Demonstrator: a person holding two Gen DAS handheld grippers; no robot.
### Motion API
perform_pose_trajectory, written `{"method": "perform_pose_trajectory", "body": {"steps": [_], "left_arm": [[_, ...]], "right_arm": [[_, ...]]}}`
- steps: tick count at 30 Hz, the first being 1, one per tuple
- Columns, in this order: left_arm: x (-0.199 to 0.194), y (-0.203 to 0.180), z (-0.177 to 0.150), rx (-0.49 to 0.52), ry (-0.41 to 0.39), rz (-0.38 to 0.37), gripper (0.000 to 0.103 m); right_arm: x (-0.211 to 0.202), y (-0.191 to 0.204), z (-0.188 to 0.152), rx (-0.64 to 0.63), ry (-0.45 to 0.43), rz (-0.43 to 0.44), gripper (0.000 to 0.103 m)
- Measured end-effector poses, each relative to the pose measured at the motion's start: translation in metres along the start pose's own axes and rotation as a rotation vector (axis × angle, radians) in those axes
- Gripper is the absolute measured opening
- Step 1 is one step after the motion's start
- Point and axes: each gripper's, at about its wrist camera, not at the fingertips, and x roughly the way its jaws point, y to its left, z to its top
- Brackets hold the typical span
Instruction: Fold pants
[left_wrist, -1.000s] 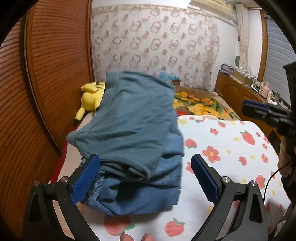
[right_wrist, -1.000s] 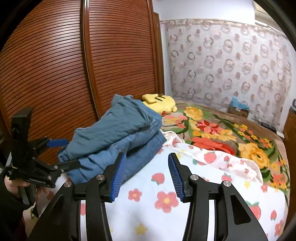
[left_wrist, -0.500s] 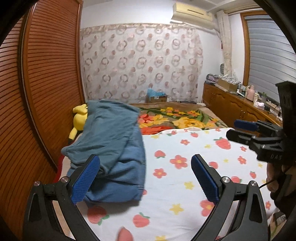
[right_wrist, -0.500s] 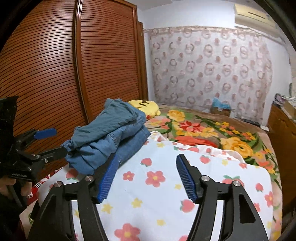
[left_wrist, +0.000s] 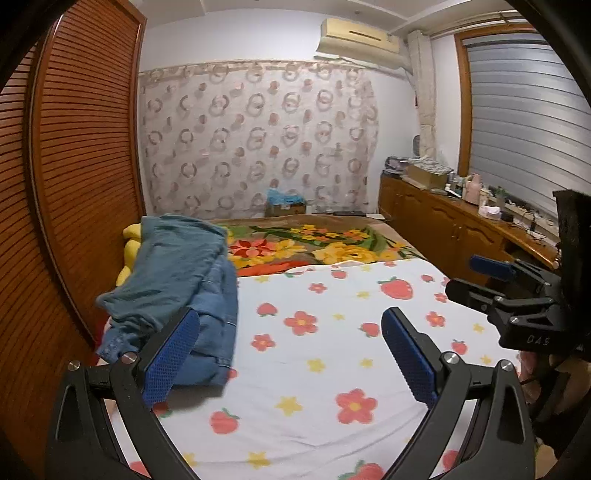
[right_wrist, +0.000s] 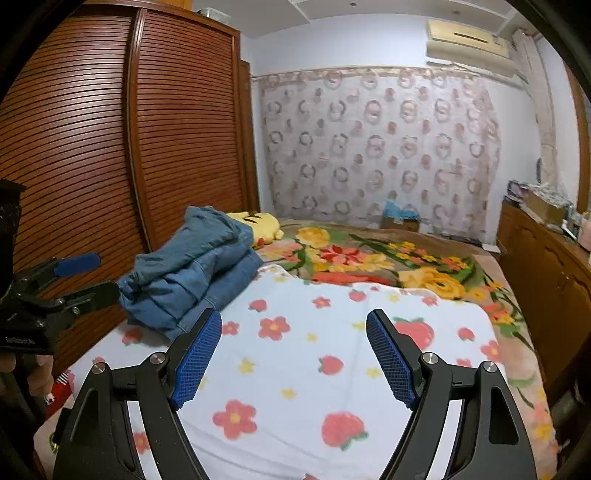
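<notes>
Left wrist view: left gripper (left_wrist: 291, 354) spread wide, holding nothing; folded denim pants (left_wrist: 177, 284) piled at the fleecy strawberry-print blanket's (left_wrist: 332, 369) left edge. Right wrist view: right gripper (right_wrist: 293, 356) equally wide, unladen, ribbed blue pads (right_wrist: 197, 354)

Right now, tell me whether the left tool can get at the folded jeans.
Probably yes. The left tool is open and holds nothing, and the folded jeans lie just ahead on its left side, at the edge of the strawberry blanket. Nothing lies between them; the right tool hangs apart.
</notes>
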Motion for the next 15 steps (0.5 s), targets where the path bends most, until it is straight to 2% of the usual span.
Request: {"method": "perform_pose_trajectory", "body": {"steps": [8, 15], "left_arm": [[-0.011, -0.016, -0.012, -0.006, 0.009, -0.008, 0.099], [-0.017, -0.030, -0.024, -0.008, 0.040, -0.017, 0.099]], "right_arm": [[-0.034, 0.009, -0.019, 0.036, -0.004, -0.065, 0.082], [-0.055, 0.020, -0.022, 0.057, -0.009, -0.103, 0.082]]}}
